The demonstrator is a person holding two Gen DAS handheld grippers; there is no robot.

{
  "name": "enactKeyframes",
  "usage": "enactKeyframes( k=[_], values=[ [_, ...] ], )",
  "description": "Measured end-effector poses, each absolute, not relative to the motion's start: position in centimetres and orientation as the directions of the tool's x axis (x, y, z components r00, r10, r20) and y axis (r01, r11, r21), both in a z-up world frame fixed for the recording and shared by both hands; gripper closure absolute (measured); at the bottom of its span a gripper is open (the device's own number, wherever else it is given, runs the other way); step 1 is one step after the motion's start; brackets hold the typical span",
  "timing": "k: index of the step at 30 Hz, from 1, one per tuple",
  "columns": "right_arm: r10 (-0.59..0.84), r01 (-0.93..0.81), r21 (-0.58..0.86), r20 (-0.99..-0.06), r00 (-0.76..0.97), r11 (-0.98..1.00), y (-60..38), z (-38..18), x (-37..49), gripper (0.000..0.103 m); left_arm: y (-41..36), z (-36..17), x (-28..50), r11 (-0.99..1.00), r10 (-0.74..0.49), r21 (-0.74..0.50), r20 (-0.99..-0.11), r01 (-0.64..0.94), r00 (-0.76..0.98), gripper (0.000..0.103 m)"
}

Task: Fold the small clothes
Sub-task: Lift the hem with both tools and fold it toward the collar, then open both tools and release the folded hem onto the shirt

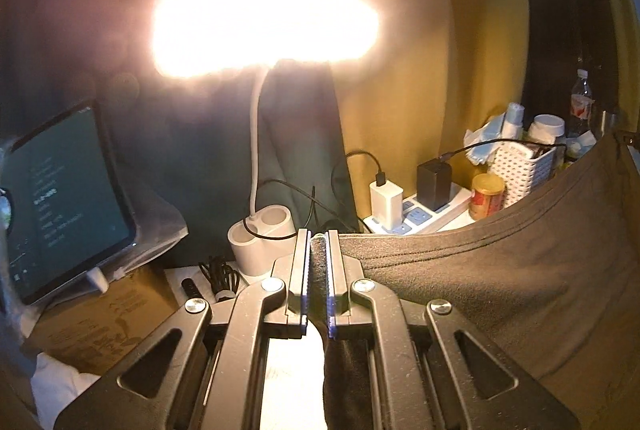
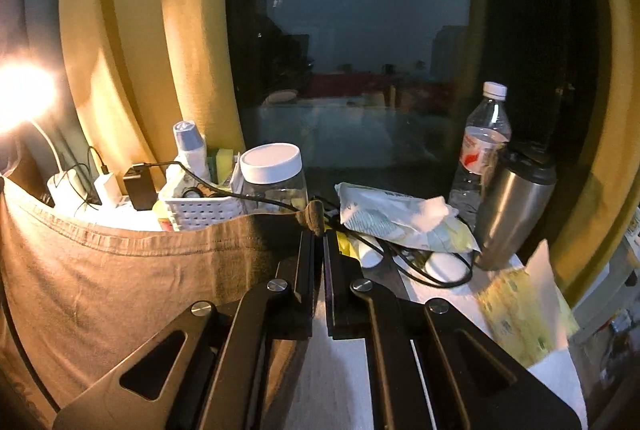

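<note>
My left gripper (image 1: 319, 272) is pinched tight on one corner of the dark grey garment (image 1: 500, 270), my right gripper (image 2: 319, 262) clamped on the other, so the cloth hangs stretched between them above the white table (image 2: 340, 382); behind it the white perforated basket (image 2: 200, 212) holds a spray bottle, sponges and crumpled wrappers, its lower part hidden by the hem; a clear jar (image 2: 274, 178) shows yellowish contents I cannot identify; the lamp (image 1: 264, 26) glare washes out its own head.
</note>
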State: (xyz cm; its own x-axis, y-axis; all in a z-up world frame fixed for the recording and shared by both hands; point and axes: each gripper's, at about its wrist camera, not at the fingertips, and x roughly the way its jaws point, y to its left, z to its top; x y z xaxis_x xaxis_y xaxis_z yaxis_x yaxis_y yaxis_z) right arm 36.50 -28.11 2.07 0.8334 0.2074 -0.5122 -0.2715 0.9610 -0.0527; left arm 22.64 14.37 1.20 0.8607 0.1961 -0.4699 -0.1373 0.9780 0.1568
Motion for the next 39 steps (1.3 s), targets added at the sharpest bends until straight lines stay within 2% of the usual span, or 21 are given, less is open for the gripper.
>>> enactKeyframes(
  k=[8,13,18,19,20,21,23,25,26,39],
  values=[
    [0.174,-0.262,-0.082,-0.559,0.811,0.961,-26.6,-0.8,40.3,0.098,15.8,-2.2,25.9,0.979,0.198,0.152,-0.528,-0.137,0.826,0.098],
    [0.142,-0.250,-0.099,-0.601,0.786,0.963,-25.8,-3.3,41.8,0.098,17.0,-4.7,27.3,0.986,0.164,0.081,-0.611,-0.145,0.775,0.097],
    [0.105,-0.227,-0.121,-0.620,0.778,0.966,-25.8,-4.7,42.4,0.098,17.8,-6.1,27.6,0.984,0.156,0.036,-0.655,-0.177,0.739,0.094],
    [0.098,-0.222,-0.126,-0.620,0.778,0.967,-25.8,-4.9,42.5,0.098,17.9,-6.2,27.5,0.983,0.155,0.032,-0.661,-0.179,0.734,0.091],
    [0.093,-0.221,-0.132,-0.621,0.778,0.966,-25.8,-5.2,42.6,0.098,18.0,-6.3,27.4,0.982,0.163,0.034,-0.664,-0.188,0.729,0.078],
    [0.093,-0.223,-0.135,-0.622,0.778,0.965,-25.8,-5.3,42.6,0.098,18.1,-6.2,27.2,0.980,0.167,0.031,-0.664,-0.197,0.729,0.054],
    [0.098,-0.233,-0.138,-0.626,0.774,0.963,-25.8,-5.3,42.5,0.092,18.7,-6.0,26.6,0.977,0.160,-0.003,-0.658,-0.214,0.736,0.026],
    [0.091,-0.224,-0.141,-0.619,0.780,0.964,-25.9,-5.0,41.9,0.058,19.2,-5.7,25.9,0.973,0.156,-0.027,-0.656,-0.229,0.739,0.026],
    [0.090,-0.222,-0.142,-0.614,0.784,0.965,-26.0,-4.8,41.6,0.055,19.2,-5.6,25.5,0.972,0.160,-0.024,-0.657,-0.233,0.737,0.026],
    [0.092,-0.217,-0.117,-0.644,0.759,0.969,-28.6,-3.6,32.2,0.055,17.0,-7.4,18.2,0.974,0.094,-0.079,-0.709,-0.211,0.699,0.026]
  ],
)
